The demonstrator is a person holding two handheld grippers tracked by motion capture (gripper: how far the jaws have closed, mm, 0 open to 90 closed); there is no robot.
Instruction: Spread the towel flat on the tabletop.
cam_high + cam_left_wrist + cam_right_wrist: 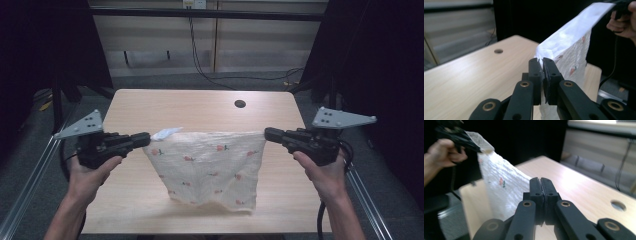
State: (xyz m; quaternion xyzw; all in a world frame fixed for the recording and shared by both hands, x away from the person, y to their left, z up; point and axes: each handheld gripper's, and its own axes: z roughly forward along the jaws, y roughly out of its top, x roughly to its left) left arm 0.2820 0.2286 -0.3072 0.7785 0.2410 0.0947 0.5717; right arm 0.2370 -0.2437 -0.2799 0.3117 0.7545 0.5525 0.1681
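Note:
A white cloth (207, 165) printed with small red fruit hangs stretched between my two grippers above the wooden table (150, 107). My left gripper (145, 138) is shut on the cloth's left top corner, where a white label sticks out. My right gripper (267, 134) is shut on the right top corner. In the left gripper view the cloth (569, 47) runs from my closed left gripper (542, 61) up to the far hand. In the right gripper view the cloth (501, 185) comes out beside my closed right gripper (540, 181). The lower edge hangs just above the table near its front.
A round cable hole (240, 104) sits in the table near its back right. Metal rails (30, 175) run along both sides of the table. Black curtains stand left and right, and cables lie on the floor behind.

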